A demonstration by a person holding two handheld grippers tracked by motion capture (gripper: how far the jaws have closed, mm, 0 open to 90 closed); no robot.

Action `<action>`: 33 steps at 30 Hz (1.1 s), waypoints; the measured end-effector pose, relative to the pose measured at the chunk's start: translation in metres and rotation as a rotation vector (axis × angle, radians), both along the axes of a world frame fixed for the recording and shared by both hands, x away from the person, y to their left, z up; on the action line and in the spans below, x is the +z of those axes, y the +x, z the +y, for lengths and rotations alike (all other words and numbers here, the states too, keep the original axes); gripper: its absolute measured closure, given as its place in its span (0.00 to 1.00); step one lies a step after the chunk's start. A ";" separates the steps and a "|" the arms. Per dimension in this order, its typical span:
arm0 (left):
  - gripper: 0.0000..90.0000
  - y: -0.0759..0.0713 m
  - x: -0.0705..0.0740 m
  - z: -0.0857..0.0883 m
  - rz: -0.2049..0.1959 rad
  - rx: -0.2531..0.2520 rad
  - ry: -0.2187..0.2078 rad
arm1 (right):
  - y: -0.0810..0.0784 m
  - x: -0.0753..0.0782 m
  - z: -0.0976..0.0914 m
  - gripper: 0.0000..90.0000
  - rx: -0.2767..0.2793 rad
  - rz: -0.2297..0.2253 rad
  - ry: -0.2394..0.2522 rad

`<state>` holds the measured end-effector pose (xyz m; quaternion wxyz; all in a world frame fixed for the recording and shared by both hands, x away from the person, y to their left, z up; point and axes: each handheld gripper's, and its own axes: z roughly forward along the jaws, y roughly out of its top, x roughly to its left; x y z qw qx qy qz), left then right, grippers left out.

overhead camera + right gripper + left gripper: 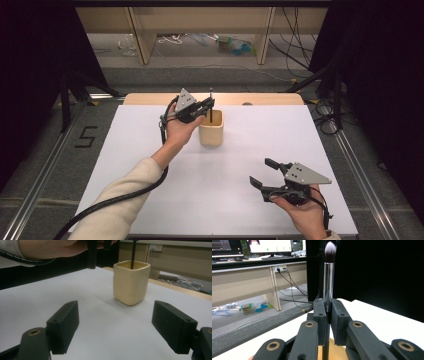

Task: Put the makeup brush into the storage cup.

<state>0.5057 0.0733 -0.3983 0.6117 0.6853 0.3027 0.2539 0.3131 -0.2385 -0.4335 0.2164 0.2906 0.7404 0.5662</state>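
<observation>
The left hand-held gripper (209,103) clenches the makeup brush (329,272) upright, handle inside the beige cup (211,134), while the right hand-held gripper (264,172) waits released above the tabletop (150,150).

Lab, black curtains (380,75), floor cables (295,45), computer monitors (270,245)

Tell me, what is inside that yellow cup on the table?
A makeup brush stands handle-down in the cup, bristles up, with the left gripper clamped on its handle. The cup's walls hide the handle's lower end and the bottom.
</observation>
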 end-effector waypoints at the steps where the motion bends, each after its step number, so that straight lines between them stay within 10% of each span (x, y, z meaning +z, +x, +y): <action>1: 0.92 0.000 0.000 0.000 0.001 0.000 0.000 | 0.000 0.000 0.000 0.26 0.000 0.001 0.001; 33: 0.92 -0.002 -0.016 -0.001 0.028 -0.002 0.019 | -0.001 -0.001 0.002 0.26 0.008 0.030 0.026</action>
